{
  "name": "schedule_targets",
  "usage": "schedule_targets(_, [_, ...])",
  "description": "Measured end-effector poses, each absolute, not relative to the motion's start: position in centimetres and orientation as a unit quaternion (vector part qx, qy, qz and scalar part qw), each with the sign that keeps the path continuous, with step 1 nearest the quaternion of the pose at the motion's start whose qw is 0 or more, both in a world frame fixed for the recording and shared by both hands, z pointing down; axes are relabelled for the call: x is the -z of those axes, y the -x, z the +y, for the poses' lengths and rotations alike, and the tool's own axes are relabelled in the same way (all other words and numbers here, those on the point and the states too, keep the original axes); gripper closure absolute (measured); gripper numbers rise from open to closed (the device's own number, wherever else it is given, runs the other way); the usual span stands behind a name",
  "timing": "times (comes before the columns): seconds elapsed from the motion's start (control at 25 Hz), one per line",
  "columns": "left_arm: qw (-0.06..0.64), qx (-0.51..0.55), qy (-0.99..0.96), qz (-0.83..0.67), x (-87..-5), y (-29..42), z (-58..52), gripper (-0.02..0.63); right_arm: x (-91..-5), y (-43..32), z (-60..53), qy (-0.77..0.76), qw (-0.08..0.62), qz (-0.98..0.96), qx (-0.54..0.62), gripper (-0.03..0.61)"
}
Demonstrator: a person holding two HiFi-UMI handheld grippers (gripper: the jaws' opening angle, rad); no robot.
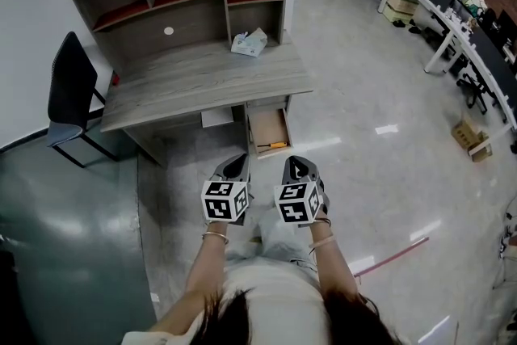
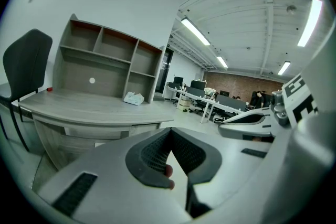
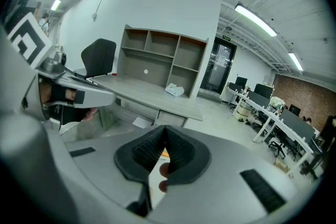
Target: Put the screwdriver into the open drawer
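1. We count two grippers: the left gripper (image 1: 234,166) and the right gripper (image 1: 298,167)
2. We see one desk (image 1: 202,81), with one open drawer (image 1: 267,128)
3. We find one screwdriver (image 1: 277,145)
4. We count one chair (image 1: 69,93) and one tissue pack (image 1: 250,43)
5. We see one cardboard box (image 1: 466,133)

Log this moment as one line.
left gripper: shut, empty | right gripper: shut, empty | screwdriver: lying in open drawer | both grippers: clear of desk

A tissue pack (image 1: 250,42) lies on the desk (image 1: 186,85), chair (image 1: 71,89) beside.
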State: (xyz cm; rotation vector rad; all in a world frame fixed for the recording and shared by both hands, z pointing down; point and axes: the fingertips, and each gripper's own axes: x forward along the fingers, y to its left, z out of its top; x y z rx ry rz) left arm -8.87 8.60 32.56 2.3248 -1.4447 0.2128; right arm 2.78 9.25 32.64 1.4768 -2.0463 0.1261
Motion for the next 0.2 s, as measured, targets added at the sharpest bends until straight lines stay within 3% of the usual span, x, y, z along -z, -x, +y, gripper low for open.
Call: schedule_targets(0.2, [0.196,-0.079,-0.830,-0.516,-32.71,9.00,8.94,0.604,-32.88,-2.72,9.57,-0.555,0.303,-0.773,-0.053,0.552])
